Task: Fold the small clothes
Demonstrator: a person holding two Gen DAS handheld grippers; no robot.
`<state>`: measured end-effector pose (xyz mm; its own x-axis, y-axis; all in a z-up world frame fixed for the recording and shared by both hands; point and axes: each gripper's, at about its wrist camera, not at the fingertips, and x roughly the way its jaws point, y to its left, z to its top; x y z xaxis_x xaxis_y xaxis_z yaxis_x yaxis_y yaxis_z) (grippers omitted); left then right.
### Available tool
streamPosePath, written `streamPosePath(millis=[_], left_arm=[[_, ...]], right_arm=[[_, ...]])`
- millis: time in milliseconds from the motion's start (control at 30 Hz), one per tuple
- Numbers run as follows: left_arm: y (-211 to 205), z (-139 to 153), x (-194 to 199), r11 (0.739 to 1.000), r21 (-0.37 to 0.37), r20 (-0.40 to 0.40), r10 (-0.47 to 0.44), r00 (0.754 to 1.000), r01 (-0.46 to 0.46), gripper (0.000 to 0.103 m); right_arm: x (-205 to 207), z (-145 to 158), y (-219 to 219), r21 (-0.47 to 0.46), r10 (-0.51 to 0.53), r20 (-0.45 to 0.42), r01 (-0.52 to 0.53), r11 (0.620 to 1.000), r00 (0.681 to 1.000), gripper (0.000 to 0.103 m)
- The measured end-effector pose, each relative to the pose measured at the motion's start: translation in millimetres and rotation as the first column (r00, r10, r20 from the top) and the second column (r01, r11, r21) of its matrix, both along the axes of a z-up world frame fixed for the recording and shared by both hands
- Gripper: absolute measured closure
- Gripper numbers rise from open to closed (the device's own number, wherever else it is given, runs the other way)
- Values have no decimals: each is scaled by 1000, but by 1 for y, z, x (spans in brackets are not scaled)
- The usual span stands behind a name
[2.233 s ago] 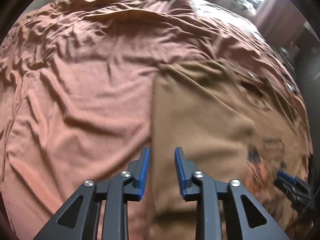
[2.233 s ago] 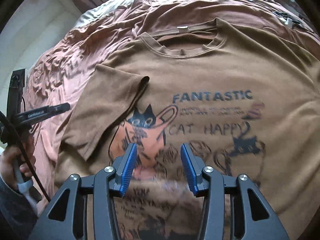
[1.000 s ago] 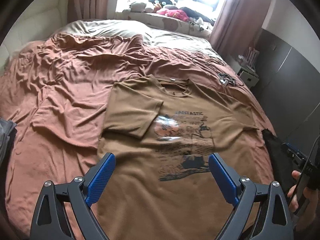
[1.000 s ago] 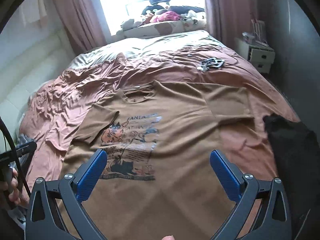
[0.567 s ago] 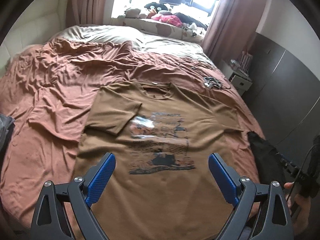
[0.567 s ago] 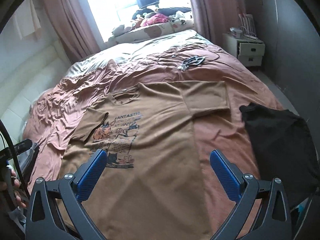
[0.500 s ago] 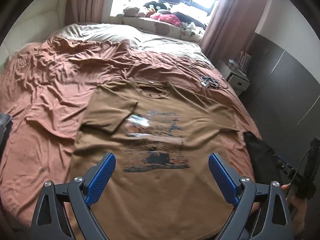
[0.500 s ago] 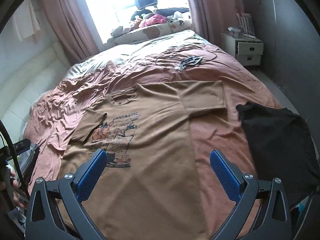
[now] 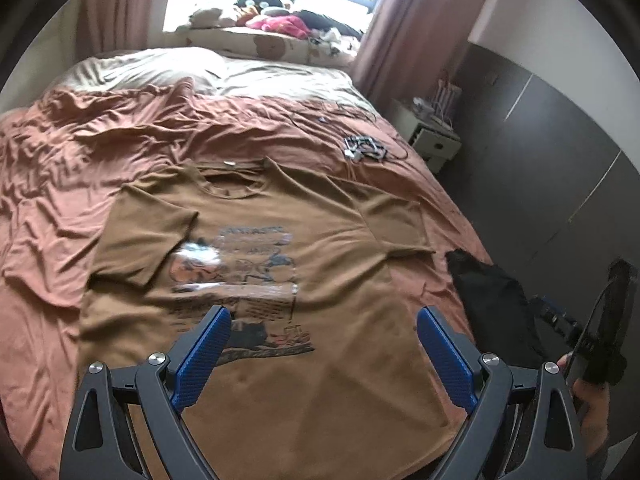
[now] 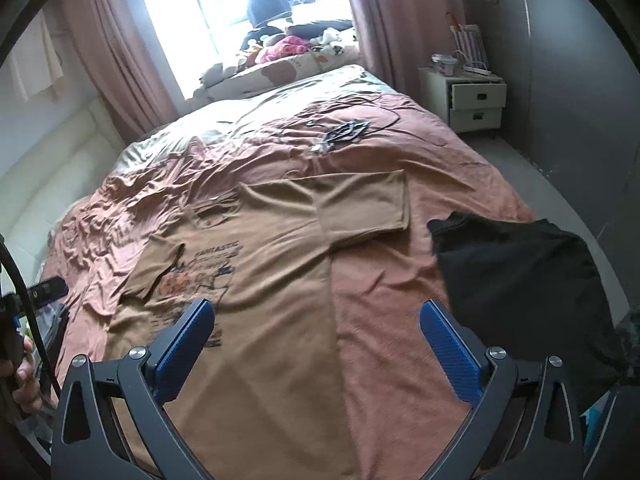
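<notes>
t-shirt (image 9: 328, 280) lies flat on bed (image 9: 80, 152); one sleeve (image 9: 144, 236) folded in, other left; both grippers' fingers spread wide, empty.

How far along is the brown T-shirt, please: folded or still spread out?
Mostly spread. The T-shirt lies flat on the bed; only its left sleeve is folded in over the print, the right sleeve lies out.

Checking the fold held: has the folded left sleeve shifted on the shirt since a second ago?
No. The folded sleeve still lies over the print's left edge, below the collar.
</notes>
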<state>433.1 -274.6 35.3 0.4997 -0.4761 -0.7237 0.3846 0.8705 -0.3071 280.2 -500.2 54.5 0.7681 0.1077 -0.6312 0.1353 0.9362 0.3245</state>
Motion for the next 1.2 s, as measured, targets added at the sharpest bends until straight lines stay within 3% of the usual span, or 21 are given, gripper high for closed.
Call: streamPosePath(millis=[300,567,767,967,1067,1200], left_arm=[[-35,-35,45,1000,-27,-15,-11,1000,11,8],[-72,-65,100,998,-38,-68,-54,996,52,19],[-99,-94,134,996,-34,-111,-85,990,82,31],[-120,-122,159,994,-10,-145,-111,983,111,46],[-127,-132,171,993,-19,-159,-116,980,115,48],[-140,-144,185,992,-30,-172,-129,977,126,50]], right_arm=[[54,-16,-23,-47,-11,-49,9,999,999,1],[107,-33,-53,-17,-9,-94,7,1000,996,16],[157,-55,-82,54,-10,-140,18,998,990,38],[201,-82,-107,150,-6,-160,31,988,987,44],[223,-96,-110,156,-3,-190,33,987,982,50],[250,-113,-114,157,-4,-224,40,987,975,50]])
